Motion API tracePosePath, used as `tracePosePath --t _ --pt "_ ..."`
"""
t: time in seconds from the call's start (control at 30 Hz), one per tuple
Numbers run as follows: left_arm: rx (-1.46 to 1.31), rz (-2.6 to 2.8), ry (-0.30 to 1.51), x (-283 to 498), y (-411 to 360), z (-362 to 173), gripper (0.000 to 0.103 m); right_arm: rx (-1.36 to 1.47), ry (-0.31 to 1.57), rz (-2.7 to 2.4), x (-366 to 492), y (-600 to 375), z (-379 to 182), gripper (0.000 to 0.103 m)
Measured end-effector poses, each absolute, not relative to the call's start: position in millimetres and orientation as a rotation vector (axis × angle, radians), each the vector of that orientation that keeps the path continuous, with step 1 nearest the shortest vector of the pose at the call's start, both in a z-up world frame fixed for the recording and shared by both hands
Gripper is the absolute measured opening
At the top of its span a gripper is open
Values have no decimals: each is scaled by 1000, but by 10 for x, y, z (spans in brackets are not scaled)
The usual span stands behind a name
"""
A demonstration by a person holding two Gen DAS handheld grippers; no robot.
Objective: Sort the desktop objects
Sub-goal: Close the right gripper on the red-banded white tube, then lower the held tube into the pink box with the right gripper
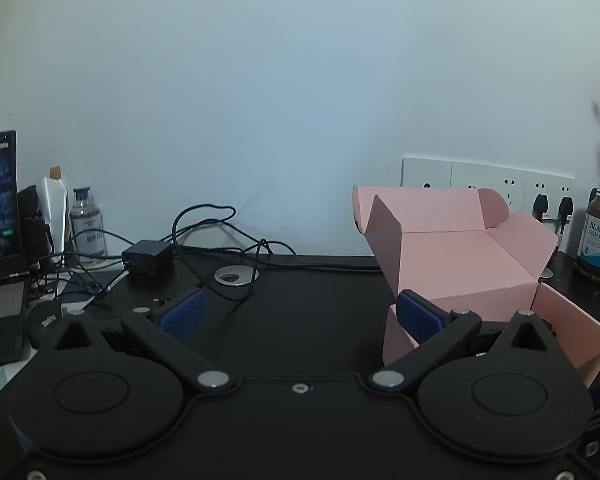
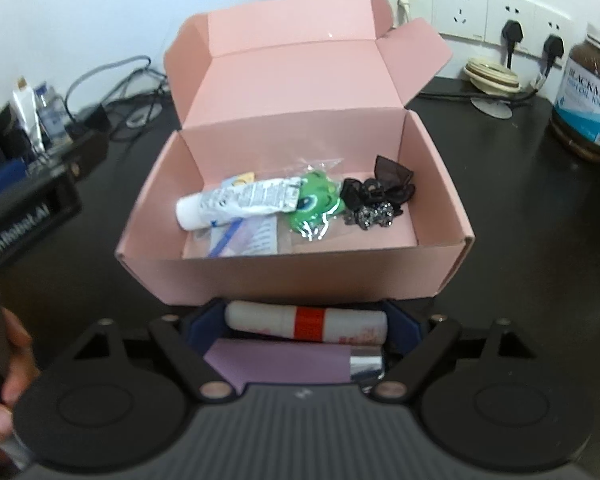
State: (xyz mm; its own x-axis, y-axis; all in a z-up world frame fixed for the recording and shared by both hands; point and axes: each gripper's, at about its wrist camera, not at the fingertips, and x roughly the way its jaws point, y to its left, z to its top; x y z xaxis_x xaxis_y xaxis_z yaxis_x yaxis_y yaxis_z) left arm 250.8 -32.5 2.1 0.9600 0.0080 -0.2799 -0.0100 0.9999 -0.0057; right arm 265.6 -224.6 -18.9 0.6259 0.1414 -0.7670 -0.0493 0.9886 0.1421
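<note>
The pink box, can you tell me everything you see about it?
The pink box looks like thin cardboard, matte, the same pink inside and out. Its lid and side flaps stand open at the back. It sits on the dark desk. Inside lie a white tube, a green toy in clear wrap and black hair ties.

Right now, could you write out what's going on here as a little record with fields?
setting: black desk against a white wall with sockets
container: open pink cardboard box, lid flap up
in the box: white tube, green frog toy in clear wrap, black hair accessories, a paper packet under the tube
right gripper: shut on a white tube with red band, just short of the box's front wall
left gripper: open, holding nothing, box to its right
nearby: Blackmores fish oil jar, tangled cables
</note>
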Motion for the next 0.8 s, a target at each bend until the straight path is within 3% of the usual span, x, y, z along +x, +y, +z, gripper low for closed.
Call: tracePosePath --t 0.53,0.8 --pt "-23 19 307 2532 -295 2 103 197 818 148 2449 -2386 240 85" --pt "-24 29 308 2549 -275 0 103 27 772 121 2842 -2264 449 85"
